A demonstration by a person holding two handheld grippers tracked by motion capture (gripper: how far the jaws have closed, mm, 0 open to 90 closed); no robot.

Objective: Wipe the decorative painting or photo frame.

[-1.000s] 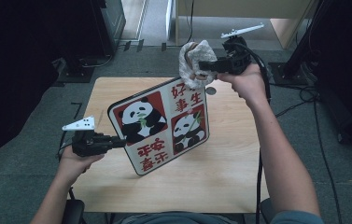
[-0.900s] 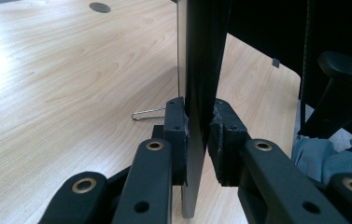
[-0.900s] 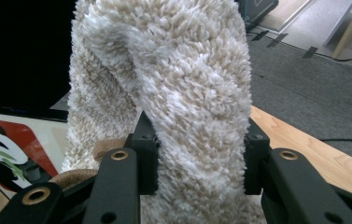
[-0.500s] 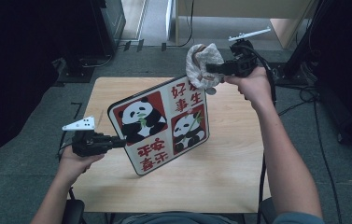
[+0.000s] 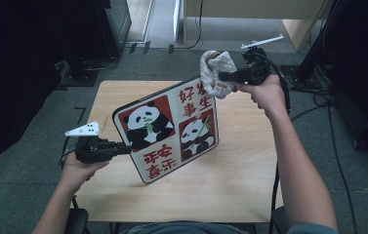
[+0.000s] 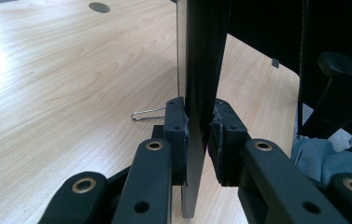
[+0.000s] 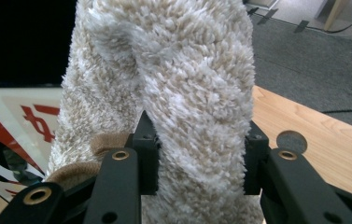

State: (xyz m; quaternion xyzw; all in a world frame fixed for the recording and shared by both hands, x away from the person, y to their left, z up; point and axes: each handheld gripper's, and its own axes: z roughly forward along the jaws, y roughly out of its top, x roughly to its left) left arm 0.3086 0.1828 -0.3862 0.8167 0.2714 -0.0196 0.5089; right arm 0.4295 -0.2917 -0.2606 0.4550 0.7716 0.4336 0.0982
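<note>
The panda board (image 5: 169, 131) is held tilted above the table (image 5: 240, 170), gripped at its left edge by the left gripper (image 5: 123, 148). The towel (image 5: 215, 73), clamped in the right gripper (image 5: 223, 76), is pressed against the board's far right corner.

This looks like a lab or office workroom set up for recording, not a home. A plain light-wood worktop (image 5: 240, 170) with a round cable hole stands alone at the centre of the frame on grey carpet (image 5: 20, 190), with dark equipment cabinets (image 5: 108, 19) at the upper left. Black cables (image 5: 340, 146) trail over the floor at the right, a stand's foot (image 5: 301, 75) sits at the upper right, and an office chair (image 6: 346, 88) shows at the right of the left gripper view.
</note>
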